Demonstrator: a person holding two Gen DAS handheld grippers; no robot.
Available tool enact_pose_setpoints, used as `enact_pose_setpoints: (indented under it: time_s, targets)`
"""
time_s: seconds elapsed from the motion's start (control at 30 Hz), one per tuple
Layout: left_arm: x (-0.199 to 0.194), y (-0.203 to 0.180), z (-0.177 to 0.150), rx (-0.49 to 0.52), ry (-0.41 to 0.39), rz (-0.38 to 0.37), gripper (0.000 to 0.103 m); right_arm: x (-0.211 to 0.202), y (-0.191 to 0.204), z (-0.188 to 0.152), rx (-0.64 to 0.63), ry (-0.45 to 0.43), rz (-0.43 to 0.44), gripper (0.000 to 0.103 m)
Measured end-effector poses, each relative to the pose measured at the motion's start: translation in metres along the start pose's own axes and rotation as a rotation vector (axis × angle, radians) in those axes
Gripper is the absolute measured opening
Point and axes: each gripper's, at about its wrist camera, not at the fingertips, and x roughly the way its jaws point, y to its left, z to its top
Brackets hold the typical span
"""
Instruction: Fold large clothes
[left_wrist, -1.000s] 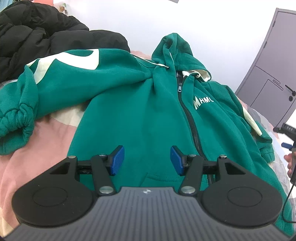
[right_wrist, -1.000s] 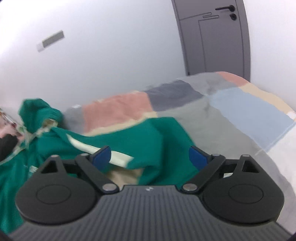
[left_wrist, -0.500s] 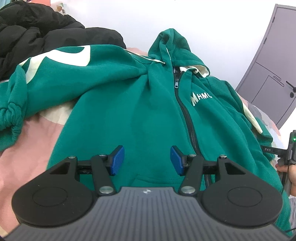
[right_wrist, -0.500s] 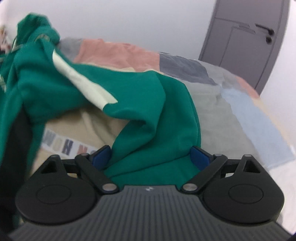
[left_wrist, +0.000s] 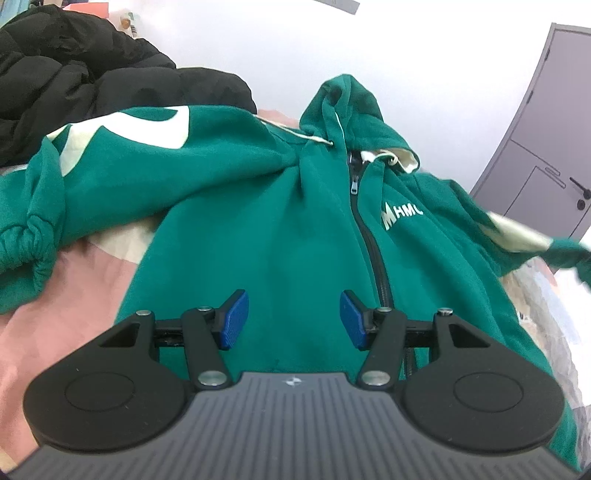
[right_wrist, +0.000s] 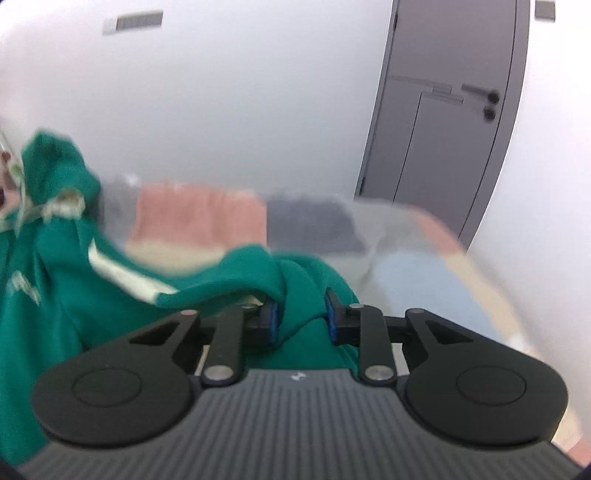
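A green zip-up hoodie (left_wrist: 280, 221) with white lettering lies face up on the bed, hood towards the far wall. My left gripper (left_wrist: 293, 319) is open and empty above the lower front of the hoodie, left of the zipper (left_wrist: 373, 243). My right gripper (right_wrist: 301, 319) is shut on the green sleeve (right_wrist: 295, 280) of the hoodie and holds it lifted off the bed. In the left wrist view that sleeve (left_wrist: 535, 243) stretches out to the right, blurred. The other sleeve (left_wrist: 33, 221) lies bunched at the left.
A black puffer jacket (left_wrist: 92, 85) is piled at the back left. The bed has a patchwork cover (right_wrist: 207, 218) in pink, grey and blue. A grey door (right_wrist: 447, 110) stands in the white wall at the right.
My right gripper has closed on the hoodie's right sleeve and lifted it; the view swung up towards the door. The sleeve now stretches out to the right. My left gripper stays open over the front.
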Motion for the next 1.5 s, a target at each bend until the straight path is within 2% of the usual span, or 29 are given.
enact_pose_setpoints:
  time_s: [0.17, 0.23, 0.3, 0.37, 0.47, 0.53, 0.57, 0.6, 0.7, 0.83, 0.87, 0.9, 1.03, 1.13, 1.2, 1.27, 1.3, 1.4, 1.5]
  targets:
    - [-0.010, 0.001, 0.003, 0.002, -0.027, 0.003, 0.061, -0.063, -0.024, 0.085, 0.049, -0.090, 0.023, 0.025]
    - [-0.014, 0.003, 0.004, -0.002, -0.038, 0.002, 0.061, -0.087, -0.022, 0.113, 0.053, -0.091, 0.046, 0.025]
    - [-0.019, 0.004, 0.006, -0.004, -0.048, -0.004, 0.061, -0.121, -0.013, 0.148, 0.068, -0.063, 0.116, 0.024]
    - [-0.024, 0.006, 0.007, -0.008, -0.058, -0.009, 0.061, -0.134, -0.008, 0.157, 0.071, -0.050, 0.146, 0.025]
    - [-0.032, 0.009, 0.008, -0.013, -0.077, -0.018, 0.061, -0.175, 0.012, 0.166, 0.106, 0.000, 0.267, 0.025]
    - [-0.035, 0.011, 0.008, -0.016, -0.083, -0.021, 0.061, -0.204, 0.033, 0.161, 0.103, 0.037, 0.354, 0.025]
    - [-0.037, 0.013, 0.008, -0.017, -0.084, -0.028, 0.061, -0.221, 0.054, 0.152, 0.113, 0.071, 0.440, 0.025]
    - [-0.039, 0.014, 0.008, -0.021, -0.086, -0.029, 0.061, -0.221, 0.054, 0.152, 0.113, 0.071, 0.440, 0.025]
    - [-0.050, 0.022, 0.007, -0.041, -0.095, -0.029, 0.061, -0.242, 0.096, 0.124, 0.088, 0.122, 0.550, 0.025]
    - [-0.071, 0.036, 0.007, -0.096, -0.120, -0.041, 0.061, -0.249, 0.158, 0.069, 0.067, 0.212, 0.660, 0.025]
    - [-0.075, 0.039, 0.007, -0.104, -0.127, -0.040, 0.061, -0.247, 0.185, 0.045, 0.073, 0.260, 0.691, 0.025]
    - [-0.080, 0.042, 0.007, -0.114, -0.134, -0.039, 0.061, -0.247, 0.185, 0.045, 0.073, 0.260, 0.691, 0.025]
    - [-0.091, 0.056, 0.007, -0.169, -0.151, -0.046, 0.061, -0.240, 0.235, -0.016, 0.070, 0.342, 0.724, 0.027]
    - [-0.095, 0.065, 0.008, -0.199, -0.155, -0.039, 0.061, -0.231, 0.261, -0.051, 0.088, 0.431, 0.790, 0.028]
    - [-0.096, 0.070, 0.008, -0.229, -0.158, -0.040, 0.061, -0.227, 0.273, -0.063, 0.085, 0.490, 0.848, 0.035]
    - [-0.095, 0.072, 0.010, -0.262, -0.160, -0.049, 0.061, -0.221, 0.277, -0.062, 0.074, 0.516, 0.882, 0.070]
    - [-0.094, 0.071, 0.011, -0.269, -0.164, -0.053, 0.061, -0.223, 0.277, -0.062, 0.067, 0.517, 0.894, 0.074]
    - [-0.094, 0.063, 0.012, -0.248, -0.161, -0.040, 0.061, -0.218, 0.263, -0.050, 0.071, 0.478, 0.919, 0.073]
    - [-0.089, 0.053, 0.011, -0.219, -0.133, -0.041, 0.061, -0.199, 0.234, -0.035, 0.127, 0.419, 0.915, 0.073]
